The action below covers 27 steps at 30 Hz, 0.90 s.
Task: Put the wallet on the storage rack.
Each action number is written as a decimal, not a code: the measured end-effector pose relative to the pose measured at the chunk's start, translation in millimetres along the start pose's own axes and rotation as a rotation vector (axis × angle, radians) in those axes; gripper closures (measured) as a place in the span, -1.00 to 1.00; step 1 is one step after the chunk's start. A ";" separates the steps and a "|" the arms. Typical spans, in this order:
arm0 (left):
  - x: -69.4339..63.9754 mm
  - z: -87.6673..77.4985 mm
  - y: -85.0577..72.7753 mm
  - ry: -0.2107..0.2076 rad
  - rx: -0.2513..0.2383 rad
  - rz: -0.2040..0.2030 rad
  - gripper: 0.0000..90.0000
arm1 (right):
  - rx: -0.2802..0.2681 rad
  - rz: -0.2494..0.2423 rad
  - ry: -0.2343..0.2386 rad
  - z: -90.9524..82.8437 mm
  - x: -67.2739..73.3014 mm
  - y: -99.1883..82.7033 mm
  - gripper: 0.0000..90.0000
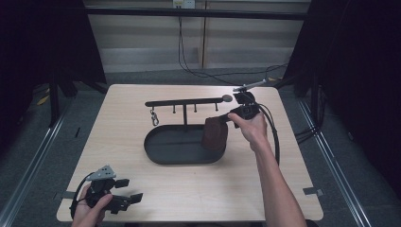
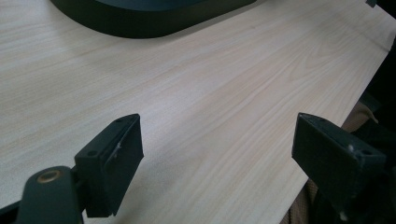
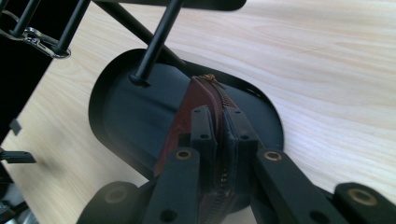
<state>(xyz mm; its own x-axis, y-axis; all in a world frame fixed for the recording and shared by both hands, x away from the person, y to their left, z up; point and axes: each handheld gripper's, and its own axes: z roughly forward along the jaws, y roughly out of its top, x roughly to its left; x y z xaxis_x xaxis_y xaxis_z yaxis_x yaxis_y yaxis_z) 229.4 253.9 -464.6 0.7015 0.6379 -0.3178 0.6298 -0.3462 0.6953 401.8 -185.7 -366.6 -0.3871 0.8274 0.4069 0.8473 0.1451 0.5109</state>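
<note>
A dark brown zipped pouch hangs above the right end of a black oval tray. My right gripper is shut on its top edge; in the right gripper view both jaws pinch the pouch along the zipper over the tray. A black hook rack rises from the tray, with a metal clasp on its leftmost hook. My left gripper rests open near the table's front left corner, nothing between its jaws.
The light wooden table has bare room in front of the tray and to both sides. Cables run across the floor beyond the far edge. Dark curtains stand left and right.
</note>
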 end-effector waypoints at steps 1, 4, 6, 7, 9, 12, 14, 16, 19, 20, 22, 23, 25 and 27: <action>0.1 0.0 -0.1 0.000 0.002 0.001 -0.64 | -0.016 0.009 0.008 3.6 -2.7 -2.4 0.86; 0.8 -0.5 -0.4 0.001 0.004 0.000 -0.64 | -0.029 0.032 0.014 9.0 -7.5 -6.7 0.87; 1.0 -0.6 -0.4 -0.002 0.004 -0.003 -0.64 | -0.039 0.047 0.006 10.9 -9.6 -8.6 0.87; 0.6 -0.7 -0.4 0.001 -0.001 -0.006 -0.63 | -0.036 0.054 0.004 14.3 -11.7 -10.5 0.87; 0.7 -0.6 -0.5 0.001 0.000 -0.005 -0.64 | -0.042 0.067 0.013 21.7 -16.1 -14.2 0.88; 0.9 -0.4 -0.7 0.000 -0.001 -0.003 -0.64 | -0.047 0.078 0.025 30.0 -19.0 -18.1 0.88; 1.1 -0.7 -0.8 -0.001 0.002 -0.002 -0.64 | -0.054 0.079 0.028 32.1 -19.5 -19.1 0.87; 1.3 -1.0 -1.0 0.001 0.000 -0.005 -0.64 | -0.095 0.056 0.040 35.3 -18.1 -20.5 0.88; 1.9 -0.6 -0.9 0.001 0.006 -0.018 -0.64 | -0.101 0.053 0.071 44.9 -19.6 -24.6 0.88; 1.9 -0.6 -0.9 0.001 0.006 -0.018 -0.64 | -0.100 0.055 0.075 47.6 -20.2 -26.2 0.88; 2.1 -0.6 -1.0 0.005 0.008 -0.017 -0.64 | -0.104 0.059 0.086 52.2 -21.6 -28.8 0.88; 2.1 -0.2 -1.3 0.005 0.004 -0.023 -0.64 | -0.104 0.059 0.086 52.2 -21.6 -28.8 0.88; 2.6 -0.5 -1.5 0.006 -0.001 -0.024 -0.64 | -0.108 0.060 0.096 58.3 -22.4 -30.9 0.88; 3.0 -1.0 -1.4 0.003 0.000 -0.020 -0.64 | -0.108 0.060 0.096 61.6 -23.3 -32.5 0.87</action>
<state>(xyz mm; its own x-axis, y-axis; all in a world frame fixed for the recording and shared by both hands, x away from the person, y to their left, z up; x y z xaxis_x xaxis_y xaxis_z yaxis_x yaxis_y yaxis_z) 230.2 257.0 -466.0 0.6880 0.6465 -0.3298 0.6437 -0.3336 0.6888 405.6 -176.2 -439.4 -0.3744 0.7765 0.5068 0.8280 0.0339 0.5597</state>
